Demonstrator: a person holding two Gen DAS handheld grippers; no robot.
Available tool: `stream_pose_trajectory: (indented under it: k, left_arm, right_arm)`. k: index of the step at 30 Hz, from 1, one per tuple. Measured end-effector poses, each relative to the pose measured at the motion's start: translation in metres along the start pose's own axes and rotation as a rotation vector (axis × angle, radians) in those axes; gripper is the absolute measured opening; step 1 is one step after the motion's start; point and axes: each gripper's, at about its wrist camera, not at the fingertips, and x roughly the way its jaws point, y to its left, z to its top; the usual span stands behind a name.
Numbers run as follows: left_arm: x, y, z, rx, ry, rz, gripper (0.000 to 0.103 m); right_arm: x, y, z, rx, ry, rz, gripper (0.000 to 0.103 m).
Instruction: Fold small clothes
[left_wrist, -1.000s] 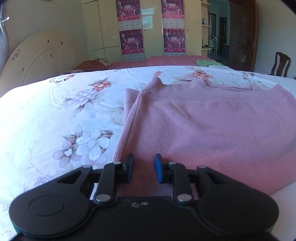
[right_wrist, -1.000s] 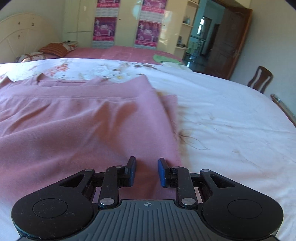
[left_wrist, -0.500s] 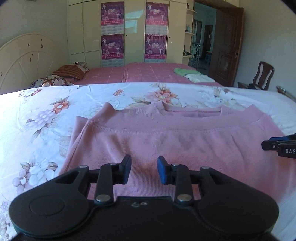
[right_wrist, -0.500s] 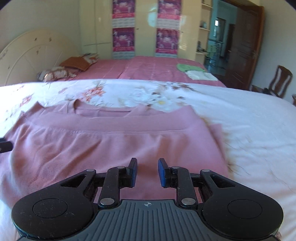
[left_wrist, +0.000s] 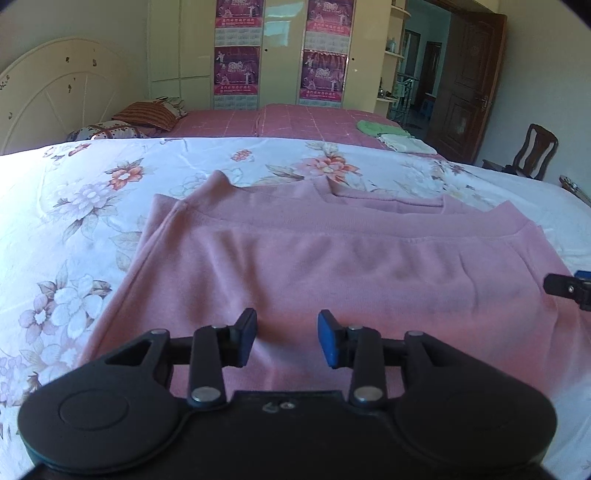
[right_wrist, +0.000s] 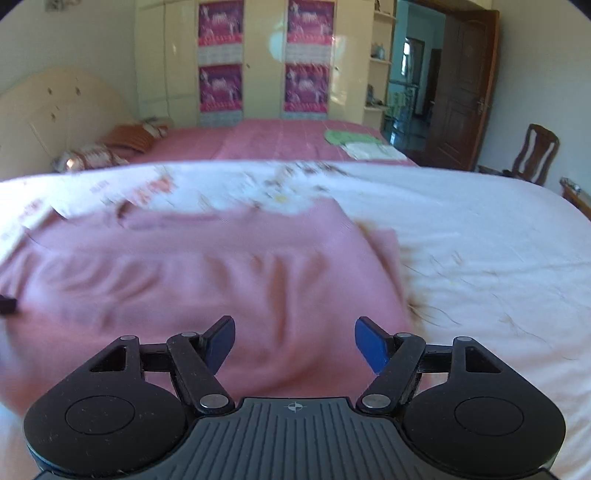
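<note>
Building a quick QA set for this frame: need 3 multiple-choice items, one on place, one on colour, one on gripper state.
1. Where does the pink garment lie?
A. on the floral bedsheet
B. on the wooden chair
C. on the floor

2. What colour are the pads on the gripper fingers?
A. red
B. blue
C. white

3. How does the right gripper stand?
A. shut on the garment
B. shut on nothing
C. open, wider than the left gripper

Key: 1 A, the garment is spread flat on the sheet; 2 B, blue faces show in both views; 3 C, its fingers are spread apart, with nothing between them.
</note>
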Motion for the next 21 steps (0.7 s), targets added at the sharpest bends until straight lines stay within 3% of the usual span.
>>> stream_pose_trajectory:
  k: [3,6,9,14,18,21]
  left_arm:
    - [0.003,-0.008,-0.005,-0.006,0.02,0.016,0.042]
    - [0.005,-0.005,-0.01,-0.038,0.028,0.037,0.051]
    - [0.003,-0.004,-0.012,-0.029,0.035,0.044,0.053]
    - [-0.001,-0.002,-0.016,-0.017,0.046,0.058,0.062]
    - [-0.007,-0.001,-0.017,-0.014,0.043,0.065,0.062]
    - [-0.014,-0.006,-0.012,-0.002,0.016,0.057,0.062]
  right_arm:
    - [0.001,0.022,-0.001,-0.02,0.016,0.039,0.072]
    - [0.006,0.031,-0.014,-0.053,0.056,0.022,0.072]
    - [0.011,0.024,-0.036,-0.058,0.108,0.008,0.072]
    - [-0.005,0.014,-0.055,-0.073,0.112,-0.008,0.072]
    - [-0.016,0.009,-0.052,-0.05,0.112,-0.001,0.072]
    - [-0.025,0.01,-0.036,-0.01,0.064,0.022,0.072]
